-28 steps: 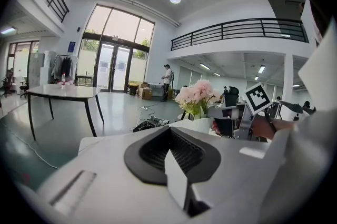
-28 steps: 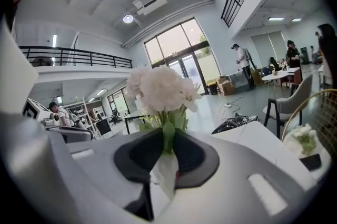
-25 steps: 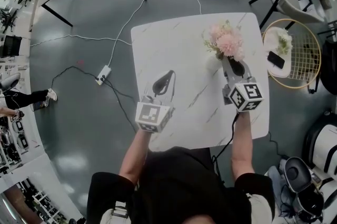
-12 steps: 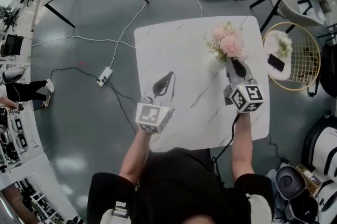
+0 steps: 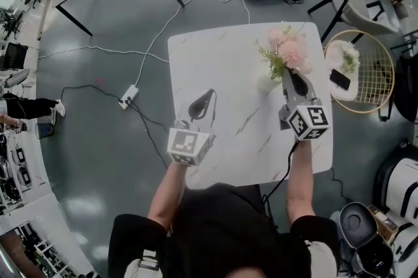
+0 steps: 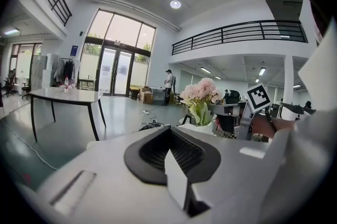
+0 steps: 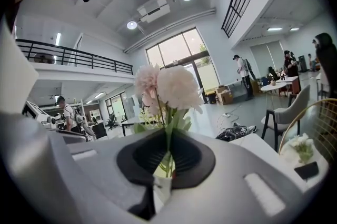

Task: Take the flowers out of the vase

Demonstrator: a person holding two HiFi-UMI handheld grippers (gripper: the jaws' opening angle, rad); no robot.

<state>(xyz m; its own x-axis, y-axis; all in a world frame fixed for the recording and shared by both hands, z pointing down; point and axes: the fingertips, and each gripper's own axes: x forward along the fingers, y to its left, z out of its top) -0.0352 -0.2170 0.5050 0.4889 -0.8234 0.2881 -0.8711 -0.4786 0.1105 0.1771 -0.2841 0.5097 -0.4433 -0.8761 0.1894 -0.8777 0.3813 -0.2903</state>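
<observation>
The right gripper (image 7: 167, 153) has its jaws all but closed on the green stems of the flowers (image 7: 168, 86), pinching them just above the mouth of the white vase (image 7: 161, 186). The blooms stand upright above the pads. The vase sits near the far right corner of the marbled table (image 5: 222, 61), and the bunch is still in it.

The left gripper (image 5: 209, 95) hangs over the middle of the table with its jaws drawn together on nothing, well apart from the vase.

What worries me is that nothing steadies the vase. If the stems sit tight in its neck, a lift could drag it up or tip it over, and it stands close to the table edge. The stems are thin too, so 1 or 2 could slide through the pads and stay behind, or kink where they are squeezed.

From the head view the flowers (image 5: 287, 51) cover the right gripper's (image 5: 287, 74) tips, so the grip itself is lost there. Only the right gripper view shows stems between the pads. The left gripper view gives the side-on look: the vase (image 6: 204, 127) upright, the flowers (image 6: 200, 92) above it, and its own jaws (image 6: 171, 146) empty.
</observation>
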